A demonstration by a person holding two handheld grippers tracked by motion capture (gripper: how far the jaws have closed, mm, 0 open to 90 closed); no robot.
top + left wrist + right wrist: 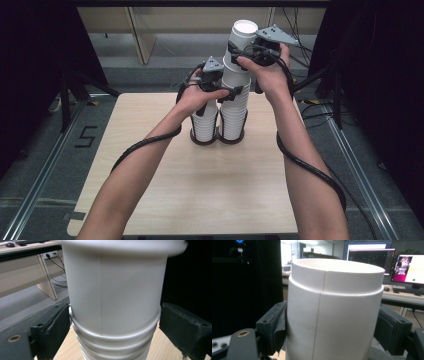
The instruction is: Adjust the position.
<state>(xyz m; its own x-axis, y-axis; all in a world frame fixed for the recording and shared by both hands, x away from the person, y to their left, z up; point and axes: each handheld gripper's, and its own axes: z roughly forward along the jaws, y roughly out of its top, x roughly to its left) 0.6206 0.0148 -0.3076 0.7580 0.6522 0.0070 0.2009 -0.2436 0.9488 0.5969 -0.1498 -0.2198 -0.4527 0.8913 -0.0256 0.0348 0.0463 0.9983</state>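
Two bare forearms are reaching in from the near edge of the table (pixel 200 190), each with a black cable (pixel 145 145) looping around it. Toward the far middle of the table, two stacks of white paper cups are standing upside down and touching, each in a dark ring base (pixel 205 140). The short stack (pixel 205 125) is sitting on the left; the tall stack (pixel 234 112) is rising on the right.

The left gripper (pixel 231 93) is pointing right, at about mid-height of the tall stack. In the left gripper view its jaws are sitting on either side of the stacked rims (pixel 112 337): the left jaw is touching them, while the right jaw seems just clear of them, so a firm grip cannot be told.

Above and slightly farther off, the right gripper (pixel 239 52) is reaching in from the right and clamping the top cup (pixel 240 40). In the right gripper view both jaws are pressing against that cup's (pixel 334 315) wall, below its recessed base, which is facing up. The top cup is leaning a little to the right, sitting high on the tall stack with much of its wall exposed.

Beyond the table, a grey floor and pale desk legs are showing; in the right gripper view, lit monitors (pixel 372 257) are standing far behind the cup.
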